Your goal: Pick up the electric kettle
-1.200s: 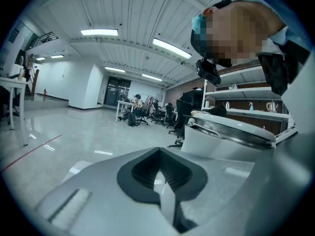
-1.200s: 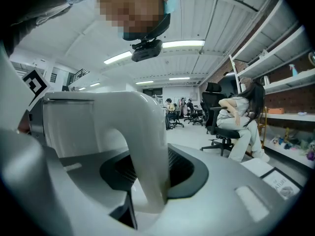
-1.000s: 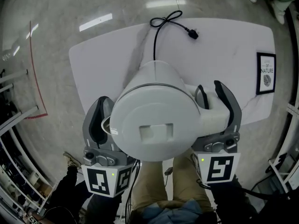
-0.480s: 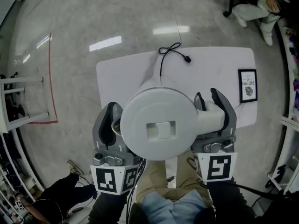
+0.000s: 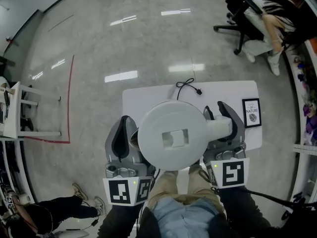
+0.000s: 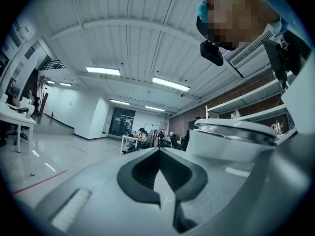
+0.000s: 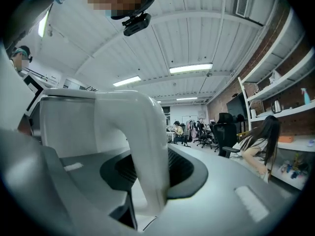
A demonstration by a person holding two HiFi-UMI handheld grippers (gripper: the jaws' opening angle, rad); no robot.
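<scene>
— Jaws on each side: how do they stand?
— On the right gripper (image 7: pixel 150 156) they're about half closed, clamped on the handle (image 7: pixel 147 132) of the electric kettle (image 5: pixel 171 140). On the left gripper (image 6: pixel 158 151) they're drawn almost together. They pinch a thin pale wedge on the side of the kettle away from the handle. It looks like the spout lip, though I can't be sure.
— And the kettle itself?
— It is held up between the two grippers, clear above the table (image 5: pixel 148 95), lid upward, close in front of the person.
— Count things out for me.
— One kettle, white. Two grippers, each with one marker cube. One white table, carrying one loosely looped black cord (image 5: pixel 187 87) and one small framed sign (image 5: pixel 251 113) near its right edge.
— The room?
— A polished grey floor (image 5: pixel 124 43) mirrors the ceiling lights. A red line (image 5: pixel 69 98) is marked on it at the left, with a white rack (image 5: pixel 20 113) beyond. One office chair (image 5: pixel 237 26) stands at the upper right, a person seated there. The gripper views show a white ribbed ceiling (image 6: pixel 123 38) with strip lights, a brick wall (image 7: pixel 295 48) with shelves, and people at desks far off.
— Any writing?
— The sign reads "NATURE"; its smaller print is too small to read.
</scene>
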